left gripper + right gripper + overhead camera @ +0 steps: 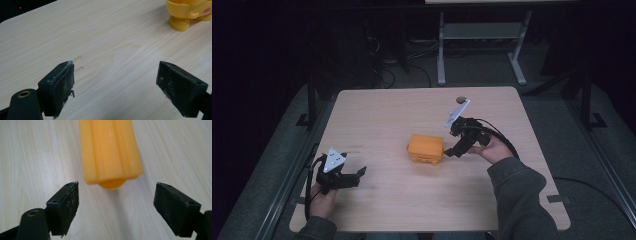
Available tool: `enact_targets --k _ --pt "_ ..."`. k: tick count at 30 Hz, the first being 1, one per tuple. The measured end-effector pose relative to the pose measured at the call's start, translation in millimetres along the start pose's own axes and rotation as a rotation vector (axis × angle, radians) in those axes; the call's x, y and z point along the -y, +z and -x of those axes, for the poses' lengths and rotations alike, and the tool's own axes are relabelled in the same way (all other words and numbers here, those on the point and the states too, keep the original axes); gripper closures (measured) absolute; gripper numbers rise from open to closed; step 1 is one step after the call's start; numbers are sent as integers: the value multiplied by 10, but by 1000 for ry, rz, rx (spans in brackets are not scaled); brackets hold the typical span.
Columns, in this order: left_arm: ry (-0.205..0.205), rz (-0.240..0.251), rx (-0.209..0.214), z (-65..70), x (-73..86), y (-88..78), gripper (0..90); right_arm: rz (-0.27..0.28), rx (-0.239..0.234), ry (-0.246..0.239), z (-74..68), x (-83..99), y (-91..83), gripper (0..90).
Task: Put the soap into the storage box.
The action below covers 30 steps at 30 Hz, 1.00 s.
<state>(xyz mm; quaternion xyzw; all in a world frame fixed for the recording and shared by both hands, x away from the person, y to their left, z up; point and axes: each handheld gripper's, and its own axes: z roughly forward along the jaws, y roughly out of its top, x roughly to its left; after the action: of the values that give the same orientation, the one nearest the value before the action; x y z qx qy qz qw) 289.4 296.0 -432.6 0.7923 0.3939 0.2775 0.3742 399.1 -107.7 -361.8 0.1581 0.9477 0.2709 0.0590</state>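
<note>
Right tool [452,150] gapes beside orange toy [426,148]

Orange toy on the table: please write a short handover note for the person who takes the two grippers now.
Right gripper: open, empty, right beside the orange toy, with its jaws aimed at the toy's near end; it is not touching it yet.
Left gripper: open, empty, low over the near left part of the table, apart from the toy.
Toy: stands on small feet near the middle of the table.
Done: the approach by the right gripper.
Left: probably close the right jaws on the toy; nothing is grasped or lifted so far.
</note>
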Motion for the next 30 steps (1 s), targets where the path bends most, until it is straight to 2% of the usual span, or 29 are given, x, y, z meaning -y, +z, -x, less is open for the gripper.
enact_targets --k 9,15,25,30 --pt "3 -7 0 10 0 14 141 9 8 30 -26 196 -70 196" --pt "4 -6 0 17 3 20 141 36 24 46 -55 353 -136 199" --pt "14 -16 -1 19 8 23 141 49 32 104 -93 655 -187 197" --pt "6 -11 -3 20 17 27 141 60 40 128 -129 813 -222 197"
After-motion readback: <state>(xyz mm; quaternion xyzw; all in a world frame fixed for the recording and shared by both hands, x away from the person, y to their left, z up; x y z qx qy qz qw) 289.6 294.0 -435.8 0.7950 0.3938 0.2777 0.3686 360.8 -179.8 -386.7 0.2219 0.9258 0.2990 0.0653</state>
